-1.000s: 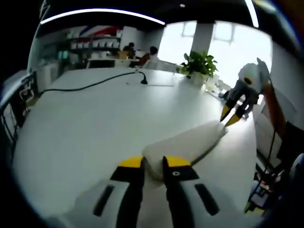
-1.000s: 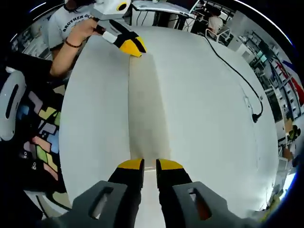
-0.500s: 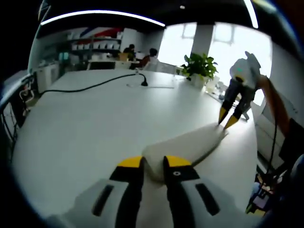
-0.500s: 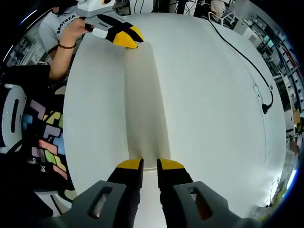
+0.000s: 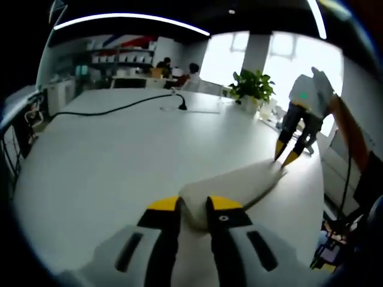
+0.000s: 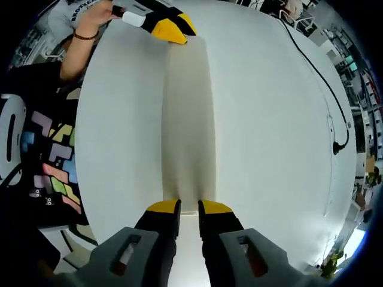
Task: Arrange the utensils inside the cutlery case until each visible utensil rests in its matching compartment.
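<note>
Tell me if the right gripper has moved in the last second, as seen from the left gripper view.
Yes. Against the potted plant, the right gripper has swung more upright, its tips staying at the far end of the pale case.

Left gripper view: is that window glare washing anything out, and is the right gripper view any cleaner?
Left gripper view: the bright window blows out behind the potted plant and the right hand-held gripper, and the picture is soft overall. Right gripper view: even light, no glare, strong fisheye bending of the white table; the pale case has low contrast.

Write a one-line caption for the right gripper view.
Two grippers at opposite ends of a long pale case on a white table.
</note>
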The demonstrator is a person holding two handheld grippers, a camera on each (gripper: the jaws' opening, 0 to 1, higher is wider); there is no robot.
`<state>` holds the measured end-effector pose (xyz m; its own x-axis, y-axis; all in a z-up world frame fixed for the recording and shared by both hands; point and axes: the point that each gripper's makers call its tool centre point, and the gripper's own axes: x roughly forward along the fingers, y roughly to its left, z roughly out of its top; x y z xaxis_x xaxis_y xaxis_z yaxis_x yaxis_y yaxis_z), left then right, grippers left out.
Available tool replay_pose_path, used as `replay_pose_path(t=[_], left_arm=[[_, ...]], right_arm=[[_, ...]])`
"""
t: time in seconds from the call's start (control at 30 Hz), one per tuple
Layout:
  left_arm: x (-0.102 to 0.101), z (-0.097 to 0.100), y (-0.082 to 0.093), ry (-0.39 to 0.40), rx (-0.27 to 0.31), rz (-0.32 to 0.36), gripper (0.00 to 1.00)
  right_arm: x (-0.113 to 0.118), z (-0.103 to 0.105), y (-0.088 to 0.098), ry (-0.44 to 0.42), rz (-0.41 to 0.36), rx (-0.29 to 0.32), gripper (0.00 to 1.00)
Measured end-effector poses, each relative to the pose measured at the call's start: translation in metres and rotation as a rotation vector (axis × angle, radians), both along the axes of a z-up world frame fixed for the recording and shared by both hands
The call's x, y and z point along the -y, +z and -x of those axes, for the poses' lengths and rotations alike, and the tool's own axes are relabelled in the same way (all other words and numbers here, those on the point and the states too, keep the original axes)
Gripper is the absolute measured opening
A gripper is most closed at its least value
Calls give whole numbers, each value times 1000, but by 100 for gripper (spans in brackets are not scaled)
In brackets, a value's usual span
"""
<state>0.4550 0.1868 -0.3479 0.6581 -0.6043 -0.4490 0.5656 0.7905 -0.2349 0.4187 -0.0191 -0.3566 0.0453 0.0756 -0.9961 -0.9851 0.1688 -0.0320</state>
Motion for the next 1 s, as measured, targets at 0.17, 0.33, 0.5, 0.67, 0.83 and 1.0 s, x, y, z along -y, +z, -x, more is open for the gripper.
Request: replay_pose_path(t=[0.17, 0.33, 0.5, 0.67, 0.83, 1.0], left_arm=[[0, 0, 0, -1, -1, 4, 18], [2, 3, -1, -3, 6, 3, 18], [6, 7, 20, -71, 122, -87, 15], [19, 15, 29, -209, 182, -218, 13], [24, 18, 16, -392, 162, -486, 12], [17, 14, 13, -593, 150, -791, 4]], right_arm=[[1, 2, -2, 9, -8, -32, 12], [1, 2, -3, 23, -11, -44, 12], [1, 4, -3, 33, -4, -37, 12], [1, 3, -2, 28, -2, -43, 12], [1, 3, -2, 30, -9, -41, 12], [0, 0, -2, 32, -3, -61, 11]])
